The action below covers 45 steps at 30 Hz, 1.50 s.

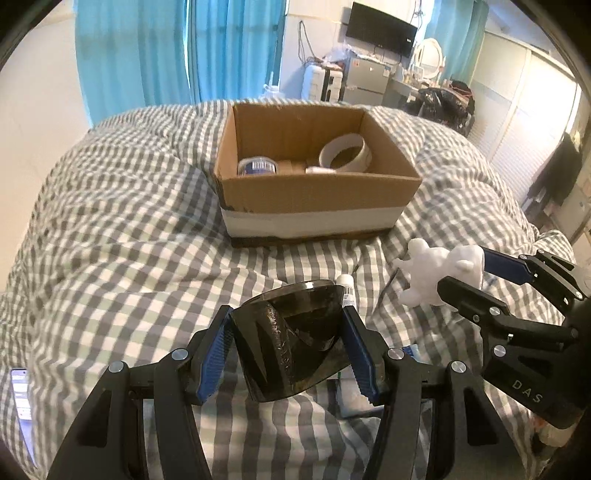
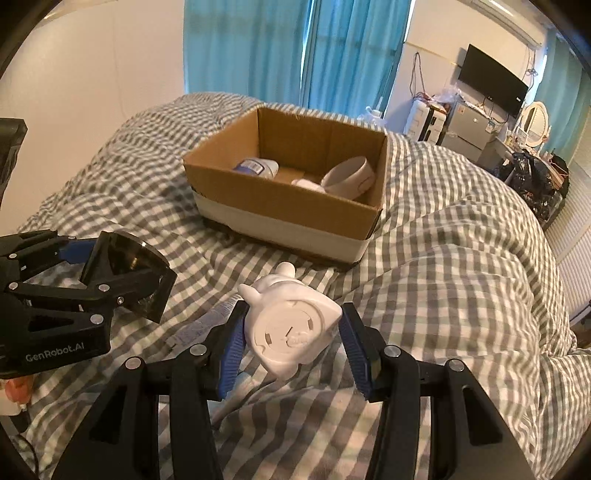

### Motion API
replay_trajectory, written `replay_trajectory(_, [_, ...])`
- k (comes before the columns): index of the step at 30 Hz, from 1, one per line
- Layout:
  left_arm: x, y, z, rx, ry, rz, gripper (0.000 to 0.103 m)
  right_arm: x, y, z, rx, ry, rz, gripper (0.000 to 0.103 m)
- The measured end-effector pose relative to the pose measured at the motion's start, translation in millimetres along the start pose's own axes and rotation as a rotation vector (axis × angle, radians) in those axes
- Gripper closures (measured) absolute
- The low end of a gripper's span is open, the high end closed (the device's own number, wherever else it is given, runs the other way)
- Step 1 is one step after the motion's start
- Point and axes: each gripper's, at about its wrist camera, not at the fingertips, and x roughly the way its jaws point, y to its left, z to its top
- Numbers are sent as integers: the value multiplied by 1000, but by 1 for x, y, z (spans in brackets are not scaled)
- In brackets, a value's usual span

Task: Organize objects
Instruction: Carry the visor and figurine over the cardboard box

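Cardboard box [image 1: 317, 195] sat open on the bed's checked blanket [image 1: 110, 229], and inside it I could see a roll of tape [image 1: 346, 152] leaning toward the right wall, a small jar with a blue label [image 1: 257, 166] lying on its side at the left, and something small and white [image 1: 320, 170] between them that I could not make out.

My left gripper [image 1: 290, 350] held a dark, see-through plastic piece [image 1: 291, 343], shaped like a shade, between its blue-padded fingers [image 1: 213, 360], closed against both of its sides, on the near side of the box and above the blanket. My right gripper [image 2: 291, 341] had its fingers clamped on a white figurine [image 2: 291, 328], its round base turned toward the camera and its ears pointing toward the box. Both held things were well short of the box rim.

A small white tube [image 1: 346, 291] lay on the blanket just behind the dark piece. A phone [image 1: 21, 402] with a lit screen lay at the far left of the bed. Blue curtains [image 1: 177, 51] hung behind the bed, and a dark wall screen [image 1: 382, 31] was mounted at the right.
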Motion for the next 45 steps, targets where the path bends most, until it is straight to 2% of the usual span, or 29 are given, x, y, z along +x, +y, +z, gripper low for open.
replay_trajectory(15, [-43, -3, 24, 16, -82, 29, 43, -53, 4, 17, -8, -108, 14, 54])
replay_trajectory(26, [-55, -5, 74, 42, -155, 38, 43, -64, -3, 50, -30, -156, 6, 54])
replay_trajectory(36, [-46, -11, 129, 64, -202, 47, 43, -58, -18, 101, -36, -210, -5, 54])
replay_trajectory(45, [-18, -6, 172, 59, -217, 50, 43, -33, -29, 142, -35, -225, 0, 54])
